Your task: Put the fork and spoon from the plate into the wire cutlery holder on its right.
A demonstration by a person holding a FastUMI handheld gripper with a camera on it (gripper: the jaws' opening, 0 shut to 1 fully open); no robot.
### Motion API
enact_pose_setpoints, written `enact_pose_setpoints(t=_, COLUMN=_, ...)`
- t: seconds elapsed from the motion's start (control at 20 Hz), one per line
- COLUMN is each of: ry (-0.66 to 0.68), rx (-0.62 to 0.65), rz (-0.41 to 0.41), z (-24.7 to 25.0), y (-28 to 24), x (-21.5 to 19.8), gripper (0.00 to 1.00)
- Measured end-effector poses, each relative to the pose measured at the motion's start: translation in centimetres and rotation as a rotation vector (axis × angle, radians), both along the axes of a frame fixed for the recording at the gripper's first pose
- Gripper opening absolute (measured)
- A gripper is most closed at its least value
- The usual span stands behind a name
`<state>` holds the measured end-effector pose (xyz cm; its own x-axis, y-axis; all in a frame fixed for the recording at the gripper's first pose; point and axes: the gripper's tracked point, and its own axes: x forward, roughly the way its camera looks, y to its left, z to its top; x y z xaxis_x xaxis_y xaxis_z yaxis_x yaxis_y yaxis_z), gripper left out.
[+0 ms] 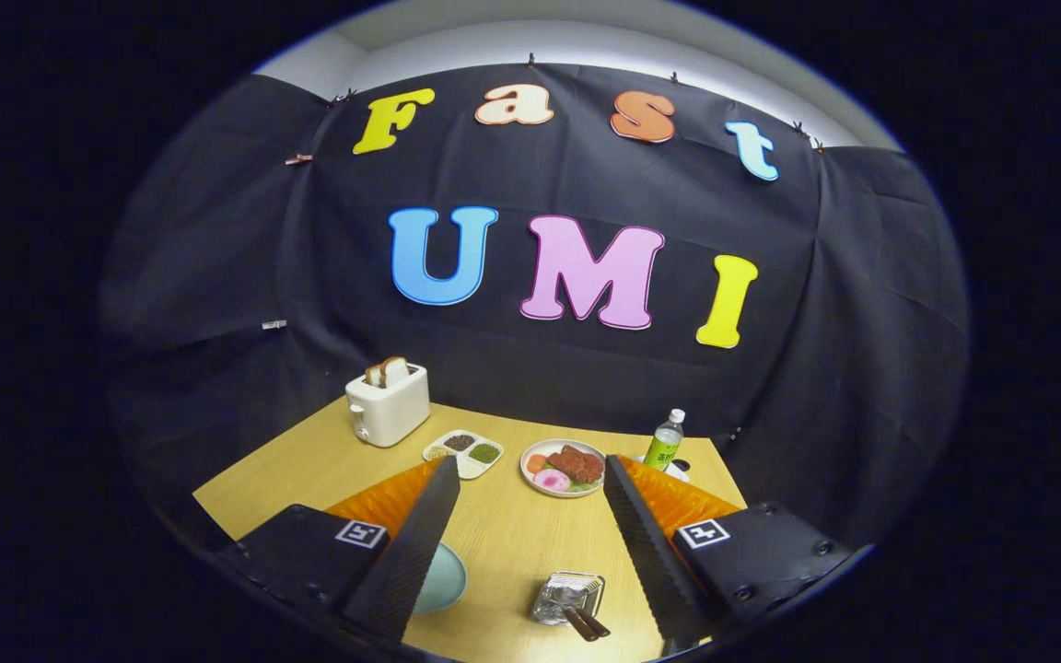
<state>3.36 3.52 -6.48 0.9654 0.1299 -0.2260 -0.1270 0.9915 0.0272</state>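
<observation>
table (503, 534) looks like pale wood-grain laminate, smooth and matt. toaster (389, 405) is glossy plastic. wire holder (569, 597) is shiny metal, dark handles (584, 624) poking out look matt. bottle (666, 442) is clear plastic. gripper (530, 479) spread wide over the table, fingers (415, 543) ribbed and rough-looking. back wall is matt cloth.

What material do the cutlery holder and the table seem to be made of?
The cutlery holder, between the open gripper's fingers, looks like shiny metal wire: thin silvery bars you can see through. The table looks like light wood or laminate, matte, with faint grain lines.
</observation>
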Motion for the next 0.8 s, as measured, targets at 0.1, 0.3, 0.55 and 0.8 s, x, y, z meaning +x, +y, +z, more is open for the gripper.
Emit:
enact_pose_setpoints(t=0.1, ry=0.003, rx=0.002, rz=-0.009, z=-0.3, y=-0.3, x=-0.2, gripper=0.98)
enact_pose_setpoints(t=0.3, ry=0.021, rx=-0.001, rz=-0.010, z=-0.6, y=-0.8, x=-0.5, gripper=0.98)
enact_pose_setpoints(t=0.55, ry=-0.009, rx=-0.024, rz=-0.029, z=0.3, y=-1.3, x=-0.8, gripper=0.98)
enact_pose_setpoints(t=0.8, ry=-0.015, rx=-0.006, rz=-0.045, z=0.3, y=-1.7, x=-0.9, gripper=0.98)
